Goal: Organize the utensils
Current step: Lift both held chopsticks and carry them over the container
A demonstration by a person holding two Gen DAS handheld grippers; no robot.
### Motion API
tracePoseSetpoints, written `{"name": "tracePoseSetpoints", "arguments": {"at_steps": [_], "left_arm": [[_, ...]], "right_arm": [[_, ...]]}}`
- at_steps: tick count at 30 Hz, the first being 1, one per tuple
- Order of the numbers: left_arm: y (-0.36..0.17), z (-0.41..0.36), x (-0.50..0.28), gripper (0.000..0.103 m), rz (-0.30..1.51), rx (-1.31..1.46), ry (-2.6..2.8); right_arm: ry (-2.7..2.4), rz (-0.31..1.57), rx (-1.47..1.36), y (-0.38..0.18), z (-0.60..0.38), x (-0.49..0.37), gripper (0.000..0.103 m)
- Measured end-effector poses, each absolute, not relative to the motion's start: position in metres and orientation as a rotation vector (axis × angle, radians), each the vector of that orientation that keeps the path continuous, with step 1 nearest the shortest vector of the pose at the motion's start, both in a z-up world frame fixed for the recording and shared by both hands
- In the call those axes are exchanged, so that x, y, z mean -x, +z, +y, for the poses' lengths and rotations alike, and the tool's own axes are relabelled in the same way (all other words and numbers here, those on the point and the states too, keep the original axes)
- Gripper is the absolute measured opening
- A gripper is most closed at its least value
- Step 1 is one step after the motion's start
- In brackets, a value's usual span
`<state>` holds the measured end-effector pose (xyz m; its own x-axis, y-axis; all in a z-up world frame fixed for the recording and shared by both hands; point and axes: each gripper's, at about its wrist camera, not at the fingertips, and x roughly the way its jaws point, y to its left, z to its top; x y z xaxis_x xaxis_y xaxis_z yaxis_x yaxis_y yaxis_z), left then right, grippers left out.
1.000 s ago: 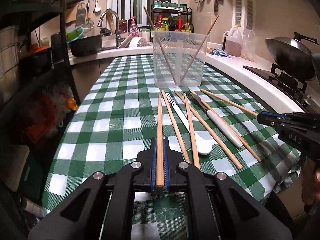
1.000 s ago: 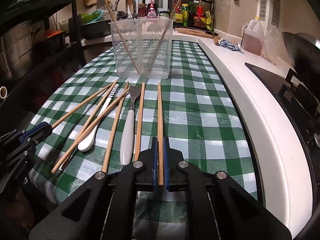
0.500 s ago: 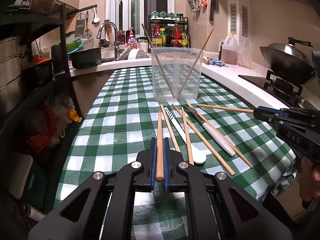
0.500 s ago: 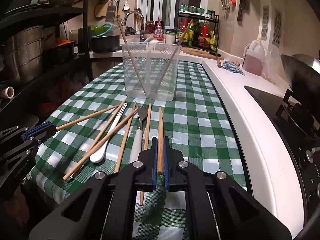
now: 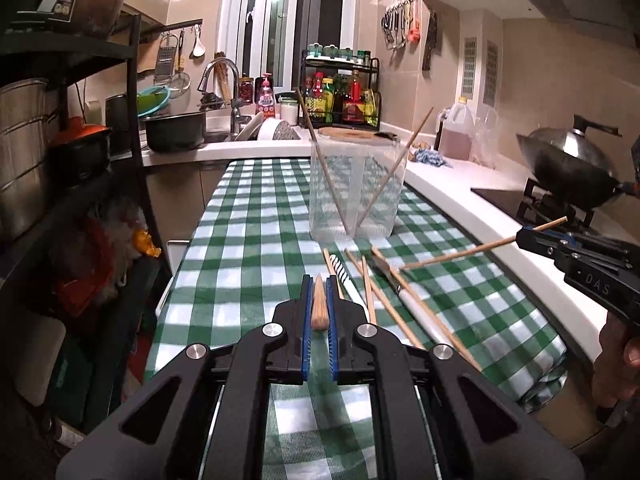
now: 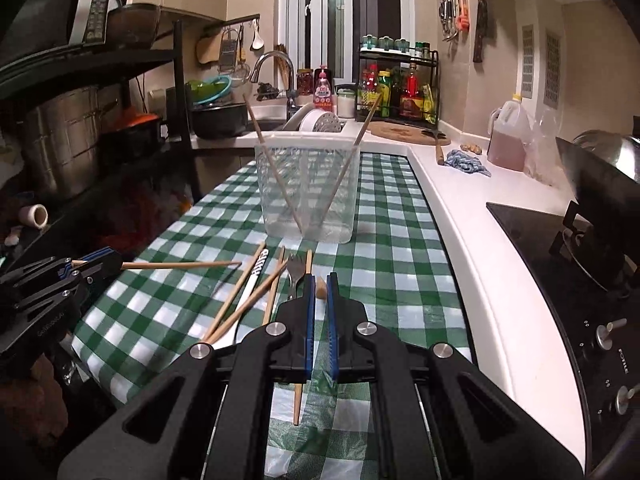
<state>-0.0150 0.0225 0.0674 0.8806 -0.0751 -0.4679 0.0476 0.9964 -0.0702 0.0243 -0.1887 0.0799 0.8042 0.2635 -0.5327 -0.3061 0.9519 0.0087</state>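
here the left gripper (image 5: 319,300) is clamped on a chopstick (image 5: 319,307), its long axis running straight ahead between the jaws, tip toward the clear tub (image 5: 357,190) beyond. the right gripper (image 6: 319,292) likewise pinches its own chopstick (image 6: 320,286), seen end-on, pointing forward and down. both sticks are off the checked cloth (image 5: 248,236). ahead and below lie more chopsticks (image 6: 234,300), a white spoon (image 6: 253,278) and a fork (image 6: 295,276), roughly lengthwise toward the tub, where two sticks (image 6: 280,184) lean crossed.
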Motion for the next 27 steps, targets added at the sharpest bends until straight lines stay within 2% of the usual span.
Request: {"name": "tracePoseSetpoints", "arguments": {"at_steps": [11,27], "left_arm": [[0.121,0.039,-0.011,0.007,0.483,0.095,-0.127],[0.196,0.064,-0.067,0.007,0.594,0.122,-0.152]], "right_arm": [[0.312,0.532,0.028,0.122,-0.191,-0.038,0.006],[0.353,0.552,-0.031,0.179,-0.191,-0.082,0.006]]}}
